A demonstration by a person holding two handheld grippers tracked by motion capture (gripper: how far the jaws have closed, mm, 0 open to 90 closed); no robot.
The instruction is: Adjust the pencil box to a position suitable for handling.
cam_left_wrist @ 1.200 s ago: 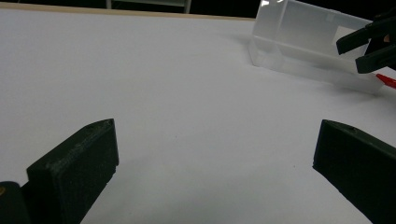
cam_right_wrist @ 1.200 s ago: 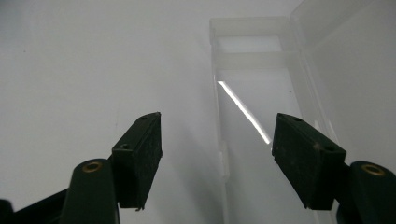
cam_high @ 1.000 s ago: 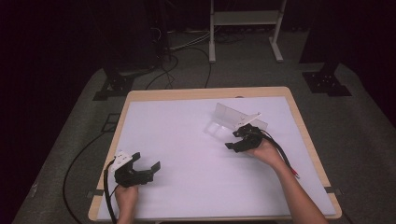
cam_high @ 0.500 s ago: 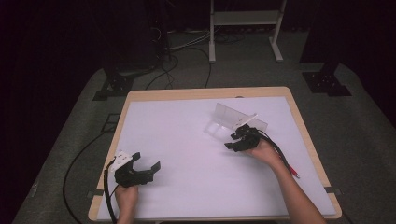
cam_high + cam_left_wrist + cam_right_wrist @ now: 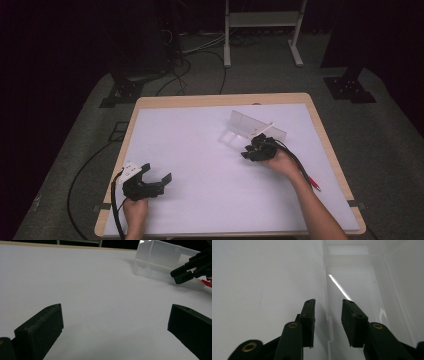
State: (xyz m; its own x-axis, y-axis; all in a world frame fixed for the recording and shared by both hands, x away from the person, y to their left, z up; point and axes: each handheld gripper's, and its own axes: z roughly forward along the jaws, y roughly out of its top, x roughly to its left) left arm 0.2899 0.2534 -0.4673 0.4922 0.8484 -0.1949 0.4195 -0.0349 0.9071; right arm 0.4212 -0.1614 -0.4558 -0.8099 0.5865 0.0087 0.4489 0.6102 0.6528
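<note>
Nearest the person, the left gripper (image 5: 152,181) rests low over the white sheet (image 5: 200,165) covering the table (image 5: 215,99), at its near left corner. Its jaws stand wide apart with nothing between them (in the left gripper view only bare white surface lies in the gap), so this gripper is released. A black cable (image 5: 116,212) trails from it toward the table's near edge.

Farther in and to the right, the right gripper (image 5: 252,148) is held by the person's right hand (image 5: 281,161), the forearm entering from the bottom right; a black cable and a red-tipped lead (image 5: 314,183) run back along the wrist. Its jaws have just been closing and now stand partly closed, astride the near wall of a clear plastic box (image 5: 252,128). In the right gripper view one jaw lies outside the wall and the other inside the box (image 5: 354,285); a gap shows on each side, so the pads do not yet press on it.

The clear plastic box lies on the white sheet right of centre, in the far half of the table, well apart from the left gripper.

Beyond the table: dark floor, loose cables (image 5: 197,47) and a white metal stand (image 5: 260,30).
</note>
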